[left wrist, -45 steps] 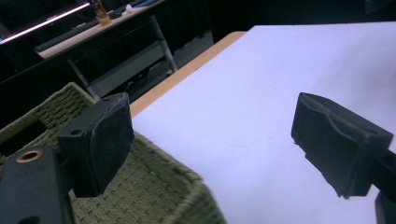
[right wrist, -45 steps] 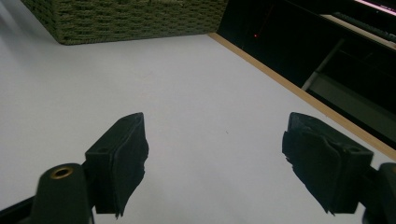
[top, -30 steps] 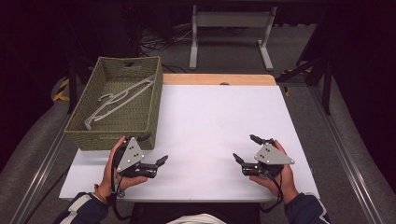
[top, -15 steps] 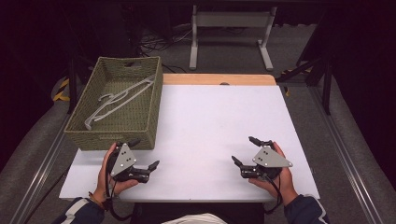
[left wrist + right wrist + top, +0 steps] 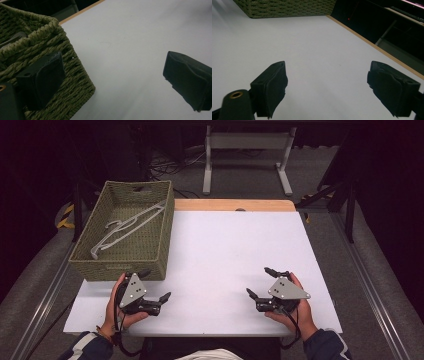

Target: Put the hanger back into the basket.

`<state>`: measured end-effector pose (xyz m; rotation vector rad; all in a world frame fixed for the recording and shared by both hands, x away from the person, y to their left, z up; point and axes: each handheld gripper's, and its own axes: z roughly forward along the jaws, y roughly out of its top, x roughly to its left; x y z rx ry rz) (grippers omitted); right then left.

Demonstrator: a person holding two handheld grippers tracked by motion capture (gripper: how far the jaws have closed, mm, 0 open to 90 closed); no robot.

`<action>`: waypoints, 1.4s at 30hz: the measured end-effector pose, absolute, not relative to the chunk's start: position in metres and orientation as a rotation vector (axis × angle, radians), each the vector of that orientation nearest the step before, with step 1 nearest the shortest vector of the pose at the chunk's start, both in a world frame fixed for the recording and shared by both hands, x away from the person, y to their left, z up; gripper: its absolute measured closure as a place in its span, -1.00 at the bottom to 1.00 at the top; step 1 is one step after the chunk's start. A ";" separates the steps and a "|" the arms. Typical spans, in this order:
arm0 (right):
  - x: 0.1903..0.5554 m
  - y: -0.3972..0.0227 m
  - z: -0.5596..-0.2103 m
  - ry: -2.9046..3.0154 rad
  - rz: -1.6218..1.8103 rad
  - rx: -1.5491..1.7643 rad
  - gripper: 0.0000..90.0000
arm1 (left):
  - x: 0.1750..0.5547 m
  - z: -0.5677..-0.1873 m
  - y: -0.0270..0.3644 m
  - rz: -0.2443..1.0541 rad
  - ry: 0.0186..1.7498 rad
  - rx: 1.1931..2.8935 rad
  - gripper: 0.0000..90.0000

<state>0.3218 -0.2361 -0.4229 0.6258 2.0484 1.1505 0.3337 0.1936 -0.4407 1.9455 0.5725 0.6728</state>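
Left gripper [image 5: 157, 285] rests on the tabletop [image 5: 225, 255] just beside the basket [image 5: 150, 270], jaws spread, having just opened, nothing between them; right gripper [image 5: 260, 282] likewise spread and empty; hanger [image 5: 125, 227] lies in the basket.

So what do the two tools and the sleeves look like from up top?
Both tools, left and right, are black with thick blocky pads, each topped by a grey three-cornered plate. A black cable trails from the left one. Sleeves are dark blue with a white stripe.
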 end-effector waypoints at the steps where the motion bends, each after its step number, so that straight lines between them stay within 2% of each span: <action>1: 0.322 -0.235 -0.423 2.051 1.150 0.624 -0.65 | 0.333 -0.441 0.193 0.667 0.578 1.938 -0.90; 42: 0.318 -0.235 -0.420 2.009 1.134 0.612 -0.73 | 0.333 -0.440 0.193 0.675 0.559 1.942 -0.92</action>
